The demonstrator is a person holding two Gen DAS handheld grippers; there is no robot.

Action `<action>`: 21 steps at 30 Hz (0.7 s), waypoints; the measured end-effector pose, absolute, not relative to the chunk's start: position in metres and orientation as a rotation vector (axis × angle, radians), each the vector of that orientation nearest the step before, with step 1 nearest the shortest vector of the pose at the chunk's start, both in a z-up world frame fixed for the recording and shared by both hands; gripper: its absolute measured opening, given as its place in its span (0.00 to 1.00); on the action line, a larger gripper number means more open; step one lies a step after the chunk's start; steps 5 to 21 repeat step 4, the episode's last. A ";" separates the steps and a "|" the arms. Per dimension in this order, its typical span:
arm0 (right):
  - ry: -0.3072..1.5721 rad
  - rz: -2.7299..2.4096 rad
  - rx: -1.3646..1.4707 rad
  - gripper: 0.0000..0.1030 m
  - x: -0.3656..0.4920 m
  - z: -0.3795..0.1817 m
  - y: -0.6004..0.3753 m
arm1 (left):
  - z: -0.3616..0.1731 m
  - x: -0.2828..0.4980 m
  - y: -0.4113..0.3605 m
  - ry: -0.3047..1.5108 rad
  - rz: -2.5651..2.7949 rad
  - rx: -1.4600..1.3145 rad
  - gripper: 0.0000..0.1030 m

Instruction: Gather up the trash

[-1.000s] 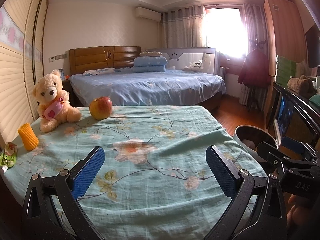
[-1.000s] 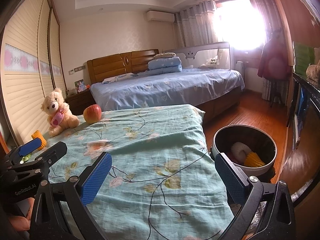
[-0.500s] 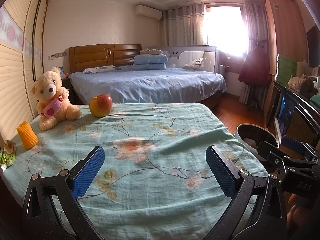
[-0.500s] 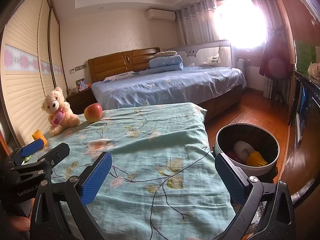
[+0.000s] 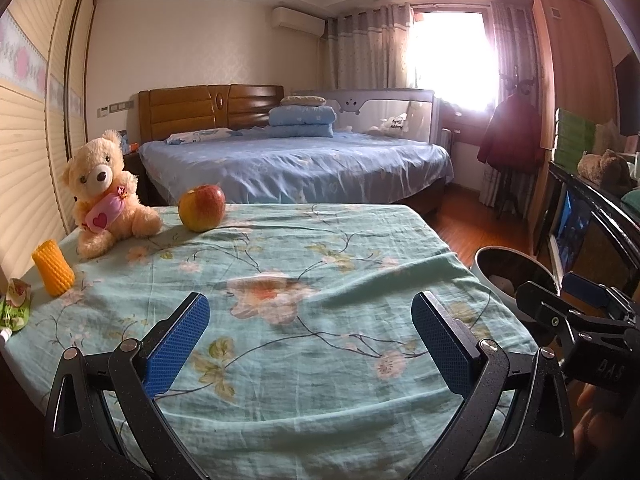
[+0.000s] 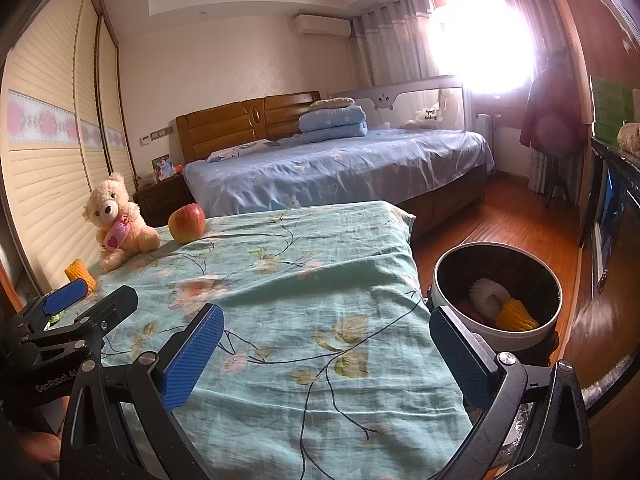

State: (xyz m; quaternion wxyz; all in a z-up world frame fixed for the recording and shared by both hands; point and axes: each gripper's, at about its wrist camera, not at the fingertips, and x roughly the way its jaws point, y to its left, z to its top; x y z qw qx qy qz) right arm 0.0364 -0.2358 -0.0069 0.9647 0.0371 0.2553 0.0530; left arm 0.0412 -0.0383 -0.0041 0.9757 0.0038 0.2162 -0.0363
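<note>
Trash left: corn cob (image 5: 53, 267) and green wrapper (image 5: 15, 307) at the cloth's (image 5: 320, 280) far left edge. Bin (image 6: 496, 292) beside the table's right edge, so drops are short. Left gripper (image 5: 310, 344) and right gripper (image 6: 326, 356) spread wide, holding nothing, over the cloth. Bear (image 5: 105, 192) and apple (image 5: 201, 207) probably aren't trash.

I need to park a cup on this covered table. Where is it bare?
Bare: the floral cloth from the apple to its right edge by the bin. Crowded: the left edge, with teddy, corn piece and wrapper.
</note>
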 end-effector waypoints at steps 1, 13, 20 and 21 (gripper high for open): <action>0.520 0.108 0.076 1.00 0.037 -0.008 -0.235 | -0.005 0.042 -0.037 0.440 -0.074 0.006 1.00; 0.534 0.110 0.077 1.00 0.041 -0.008 -0.236 | -0.007 0.046 -0.034 0.461 -0.076 -0.008 1.00; 0.534 0.110 0.077 1.00 0.041 -0.008 -0.236 | -0.007 0.046 -0.034 0.461 -0.076 -0.008 1.00; 0.534 0.110 0.077 1.00 0.041 -0.008 -0.236 | -0.007 0.046 -0.034 0.461 -0.076 -0.008 1.00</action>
